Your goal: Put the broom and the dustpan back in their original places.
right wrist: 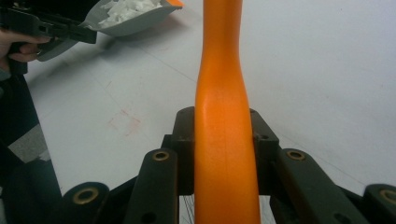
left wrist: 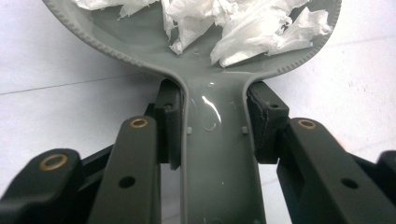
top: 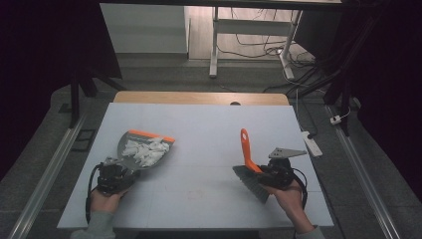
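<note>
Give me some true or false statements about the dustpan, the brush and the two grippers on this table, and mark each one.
1. The left gripper clamps the grey dustpan by its handle. True.
2. The dustpan is empty. False: torn white paper scraps lie in it.
3. The right gripper holds the brush by its orange handle. True.
4. The brush bristles rest inside the dustpan. False: brush and dustpan are well apart on the white table.
5. The dustpan's front lip is blue. False: it is orange.
</note>
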The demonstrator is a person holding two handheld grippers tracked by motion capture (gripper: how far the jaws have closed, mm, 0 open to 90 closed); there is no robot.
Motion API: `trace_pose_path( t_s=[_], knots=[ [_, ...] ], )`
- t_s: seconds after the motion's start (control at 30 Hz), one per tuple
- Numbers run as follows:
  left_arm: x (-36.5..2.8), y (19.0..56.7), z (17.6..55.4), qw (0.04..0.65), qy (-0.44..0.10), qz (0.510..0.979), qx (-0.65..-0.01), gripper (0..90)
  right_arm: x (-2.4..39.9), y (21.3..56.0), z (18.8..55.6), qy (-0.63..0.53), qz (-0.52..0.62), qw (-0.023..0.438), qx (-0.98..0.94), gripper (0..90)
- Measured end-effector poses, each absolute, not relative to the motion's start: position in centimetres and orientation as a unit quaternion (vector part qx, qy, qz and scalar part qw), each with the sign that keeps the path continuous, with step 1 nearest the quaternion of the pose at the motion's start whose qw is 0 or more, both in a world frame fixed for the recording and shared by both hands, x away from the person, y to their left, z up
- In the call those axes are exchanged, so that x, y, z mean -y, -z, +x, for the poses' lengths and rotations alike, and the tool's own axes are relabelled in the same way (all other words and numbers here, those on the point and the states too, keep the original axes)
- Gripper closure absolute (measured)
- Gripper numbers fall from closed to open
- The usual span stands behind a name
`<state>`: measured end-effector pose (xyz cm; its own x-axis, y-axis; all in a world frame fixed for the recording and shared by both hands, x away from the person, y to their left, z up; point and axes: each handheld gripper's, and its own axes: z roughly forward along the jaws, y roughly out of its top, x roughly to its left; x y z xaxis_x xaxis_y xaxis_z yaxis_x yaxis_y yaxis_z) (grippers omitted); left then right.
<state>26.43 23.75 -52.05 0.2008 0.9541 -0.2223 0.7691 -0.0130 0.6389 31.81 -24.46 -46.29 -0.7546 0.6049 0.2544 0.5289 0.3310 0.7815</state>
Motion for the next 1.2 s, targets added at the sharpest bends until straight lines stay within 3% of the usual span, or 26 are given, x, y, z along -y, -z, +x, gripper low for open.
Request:
trace_pose_path(
  t_s=[0.53,0.97,1.2],
  knots=[
    [-22.3,53.5,27.6,0.317,-0.147,0.674,-0.65,61.2,24.3,47.3,32.2,-0.432,0.35,0.016,-0.831,70.3],
    [-22.3,53.7,27.9,0.323,-0.146,0.666,-0.657,60.3,24.9,49.1,34.6,-0.398,0.389,0.011,-0.831,70.1],
    [-22.2,53.4,27.6,0.329,-0.152,0.669,-0.649,46.0,25.6,49.6,35.7,-0.388,0.405,0.01,-0.827,68.6]
  ],
)
